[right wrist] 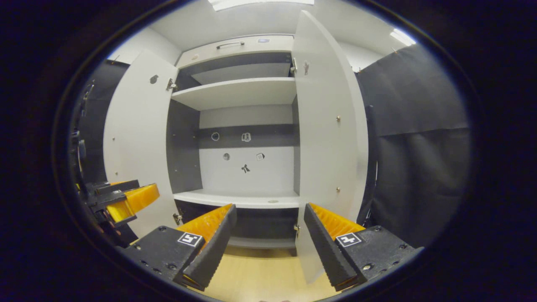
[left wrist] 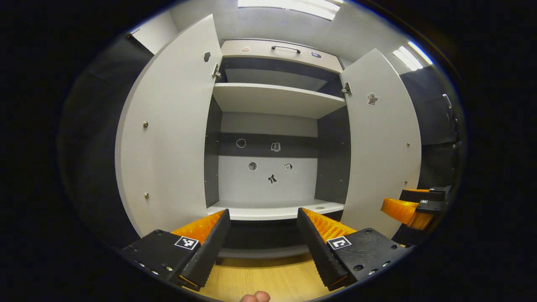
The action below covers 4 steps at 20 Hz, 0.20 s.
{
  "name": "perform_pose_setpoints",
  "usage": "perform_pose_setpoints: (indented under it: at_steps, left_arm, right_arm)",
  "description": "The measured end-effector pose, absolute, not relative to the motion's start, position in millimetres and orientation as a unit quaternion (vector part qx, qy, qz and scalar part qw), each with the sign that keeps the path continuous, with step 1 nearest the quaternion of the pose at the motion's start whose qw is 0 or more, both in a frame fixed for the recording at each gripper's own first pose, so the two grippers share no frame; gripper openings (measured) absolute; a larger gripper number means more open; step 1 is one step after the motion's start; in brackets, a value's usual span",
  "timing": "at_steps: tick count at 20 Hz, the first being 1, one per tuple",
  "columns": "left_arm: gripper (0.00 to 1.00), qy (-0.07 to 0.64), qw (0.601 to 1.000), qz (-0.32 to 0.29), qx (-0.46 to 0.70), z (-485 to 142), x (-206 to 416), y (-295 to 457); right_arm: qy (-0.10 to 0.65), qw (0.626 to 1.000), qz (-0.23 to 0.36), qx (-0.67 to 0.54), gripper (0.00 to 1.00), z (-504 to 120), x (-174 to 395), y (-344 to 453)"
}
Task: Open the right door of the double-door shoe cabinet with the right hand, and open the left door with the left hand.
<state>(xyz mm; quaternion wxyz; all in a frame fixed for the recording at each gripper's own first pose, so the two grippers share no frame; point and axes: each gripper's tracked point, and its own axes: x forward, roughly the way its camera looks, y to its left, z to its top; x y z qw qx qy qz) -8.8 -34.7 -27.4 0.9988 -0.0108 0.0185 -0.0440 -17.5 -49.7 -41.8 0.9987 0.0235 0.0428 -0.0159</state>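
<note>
Both doors of the shoe cabinet (left wrist: pixel 272 126) are seen swung wide, so the task is judged essentially done. The left door (left wrist: pixel 168 134) stands up and left of the left claw (left wrist: pixel 263 235), the right door (right wrist: pixel 325 138) just ahead of the right claw (right wrist: pixel 270 233). Both claws are held wide, gripping nothing, each nearer its own upright door.

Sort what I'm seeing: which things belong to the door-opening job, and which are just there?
Job:
left door, swung open
right door, swung open
left gripper, jaws apart, holding nothing
right gripper, jaws apart, holding nothing

Just there:
shelves, bare
stickers on the back panel
top drawer handle
wooden floor
</note>
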Motion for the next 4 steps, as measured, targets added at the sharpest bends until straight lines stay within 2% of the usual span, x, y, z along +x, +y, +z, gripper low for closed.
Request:
perform_pose_setpoints:
  at_steps: [4]
  left_arm:
    - [0.95, -0.003, 0.999, -0.034, -0.014, -21.1, -16.4, -29.0]
  right_arm:
    - [0.024, 0.998, -0.026, 0.047, 1.0, -35.3, -15.2, -57.1]
